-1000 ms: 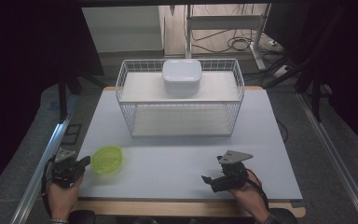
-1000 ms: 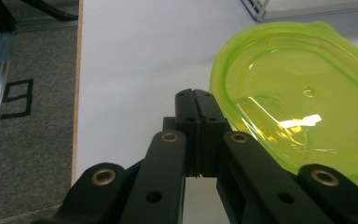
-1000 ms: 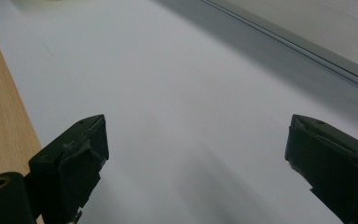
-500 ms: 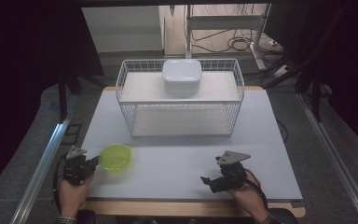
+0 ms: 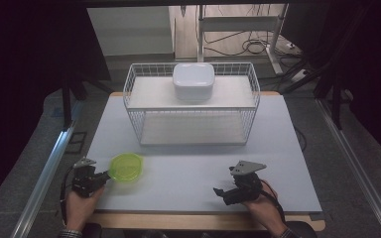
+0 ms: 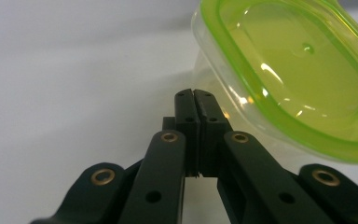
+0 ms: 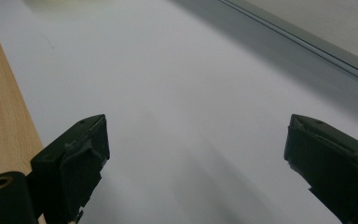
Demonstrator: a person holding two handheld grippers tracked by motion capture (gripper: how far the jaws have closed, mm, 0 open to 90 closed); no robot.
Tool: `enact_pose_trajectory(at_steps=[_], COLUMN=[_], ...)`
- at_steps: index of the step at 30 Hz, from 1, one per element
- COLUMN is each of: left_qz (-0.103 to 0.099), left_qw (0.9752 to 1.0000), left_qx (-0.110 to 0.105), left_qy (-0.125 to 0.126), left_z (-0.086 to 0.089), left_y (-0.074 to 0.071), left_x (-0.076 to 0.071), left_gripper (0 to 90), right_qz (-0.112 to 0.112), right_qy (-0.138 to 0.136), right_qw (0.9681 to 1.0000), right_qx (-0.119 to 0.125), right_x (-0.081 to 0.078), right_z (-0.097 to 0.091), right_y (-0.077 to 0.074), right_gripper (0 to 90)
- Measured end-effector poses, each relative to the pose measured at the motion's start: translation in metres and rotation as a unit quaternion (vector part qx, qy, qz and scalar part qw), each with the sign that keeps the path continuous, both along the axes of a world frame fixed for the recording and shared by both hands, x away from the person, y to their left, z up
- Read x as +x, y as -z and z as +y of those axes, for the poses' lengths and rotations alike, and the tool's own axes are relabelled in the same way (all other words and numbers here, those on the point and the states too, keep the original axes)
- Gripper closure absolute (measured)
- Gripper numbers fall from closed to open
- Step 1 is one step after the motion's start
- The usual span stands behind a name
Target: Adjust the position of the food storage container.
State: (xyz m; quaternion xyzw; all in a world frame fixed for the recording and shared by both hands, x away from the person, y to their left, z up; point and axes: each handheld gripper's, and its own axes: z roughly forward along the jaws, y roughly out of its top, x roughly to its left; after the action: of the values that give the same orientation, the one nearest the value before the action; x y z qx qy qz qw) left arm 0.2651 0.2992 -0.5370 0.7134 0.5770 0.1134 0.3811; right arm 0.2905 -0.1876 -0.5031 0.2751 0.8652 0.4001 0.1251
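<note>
A clear container with a lime-green lid sits on the white table mat at the front left. My left gripper lies just left of it, tips against its near side. In the left gripper view the container rises at the right of my left gripper, whose jaws are shut with nothing between them. My right gripper rests on the mat at the front right, held by a hand. Its jaws stand open over bare mat in the right gripper view.
A white wire rack stands at the middle back of the mat, with a white lidded box on its upper shelf. A wooden table edge runs along the front. Metal rails flank the table.
My left gripper has moved right, toward the green-lidded container, and the container has shifted a little right with it. The right gripper has stayed put.
</note>
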Motion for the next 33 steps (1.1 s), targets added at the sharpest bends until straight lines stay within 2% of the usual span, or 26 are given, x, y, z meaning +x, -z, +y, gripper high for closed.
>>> enact_pose_trajectory(at_steps=[3,6,11,15,18,23,28,33], left_qz=[-0.001,0.0,-0.006,-0.016,-0.015,-0.02,-0.021,-0.026], left_qw=[0.9999,0.9995,0.9988,0.997,0.9963,0.9935,0.9921,0.9888], left_qx=[0.001,-0.008,-0.002,0.018,0.013,0.011,0.01,0.018], left_qy=[0.017,0.031,0.049,0.074,0.083,0.111,0.124,0.146], left_z=[-0.006,-0.013,-0.023,-0.04,-0.046,-0.063,-0.076,-0.092], left_y=[0.001,0.002,0.002,0.003,0.003,0.002,0.002,0.002], left_x=[0.002,0.006,0.01,0.015,0.017,0.021,0.024,0.026], left_gripper=[89.3,89.2,88.6,87.6,88.6,89.7,89.7,89.7], right_qz=[0.0,0.001,0.002,0.002,0.001,0.003,0.002,0.004], right_qy=[0.0,-0.002,-0.004,-0.003,-0.003,-0.003,-0.003,-0.003], right_qw=[1.0,1.0,1.0,1.0,1.0,0.9999,0.9999,0.9999], right_qx=[0.0,-0.003,-0.005,-0.008,-0.009,-0.01,-0.011,-0.012], right_x=[0.0,0.0,0.0,0.0,0.0,0.0,0.0,0.001], right_z=[0.0,0.001,0.003,0.004,0.004,0.004,0.005,0.005], right_y=[0.0,0.001,0.002,0.003,0.003,0.004,0.004,0.004], right_gripper=[6.9,7.0,7.0,6.9,7.0,6.9,6.9,7.0])
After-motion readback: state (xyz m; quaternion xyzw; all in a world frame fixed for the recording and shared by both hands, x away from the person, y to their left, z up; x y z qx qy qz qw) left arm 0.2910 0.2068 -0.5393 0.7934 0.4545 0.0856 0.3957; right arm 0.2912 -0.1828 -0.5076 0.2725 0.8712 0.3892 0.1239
